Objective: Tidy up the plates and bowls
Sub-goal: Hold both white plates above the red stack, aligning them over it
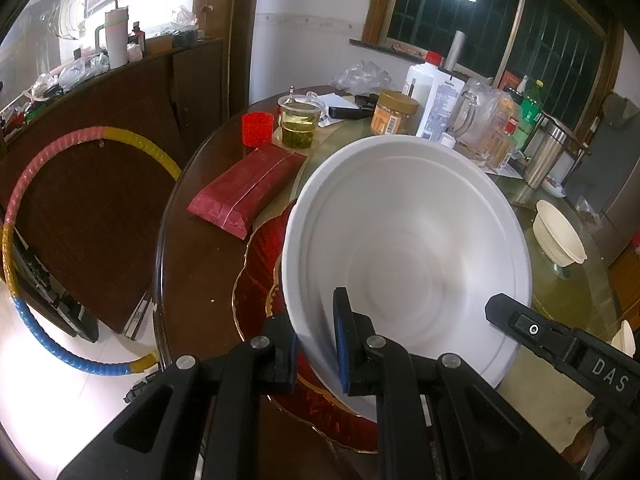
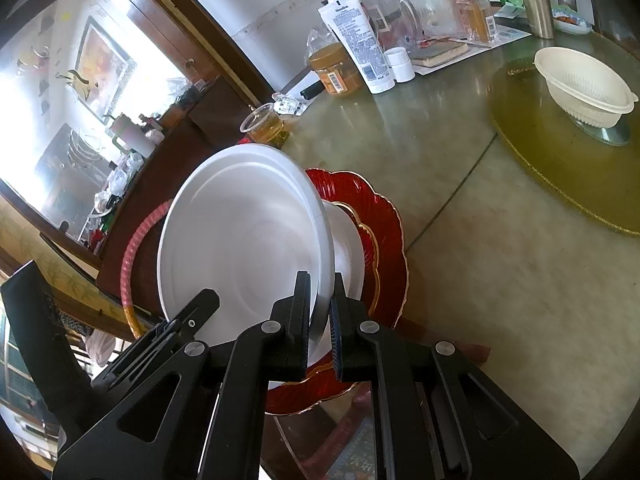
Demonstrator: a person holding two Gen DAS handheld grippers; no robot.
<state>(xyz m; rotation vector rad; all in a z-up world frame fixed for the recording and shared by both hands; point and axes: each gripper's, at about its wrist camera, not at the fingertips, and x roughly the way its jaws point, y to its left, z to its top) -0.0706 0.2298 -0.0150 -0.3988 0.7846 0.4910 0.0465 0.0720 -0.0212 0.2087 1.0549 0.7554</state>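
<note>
Both angled downward, the left gripper (image 1: pixel 316 352) and right gripper (image 2: pixel 321 320) each clamp the tilted white plate's (image 1: pixel 404 240) rim above a red plate (image 2: pixel 380 240) near the table (image 2: pixel 500 300) edge.

Matt white plate (image 1: pixel 404 240); glossy red plate (image 2: pixel 380 240).

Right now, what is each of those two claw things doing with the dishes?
Left gripper: closed on the rim of the white plate.
Right gripper: closed on the same white plate's rim, held tilted above the red plate.

"Vaseline" stands on the white tube (image 2: pixel 362 44) at twelve o'clock; "DAS" on the right gripper (image 1: pixel 490 312).
</note>
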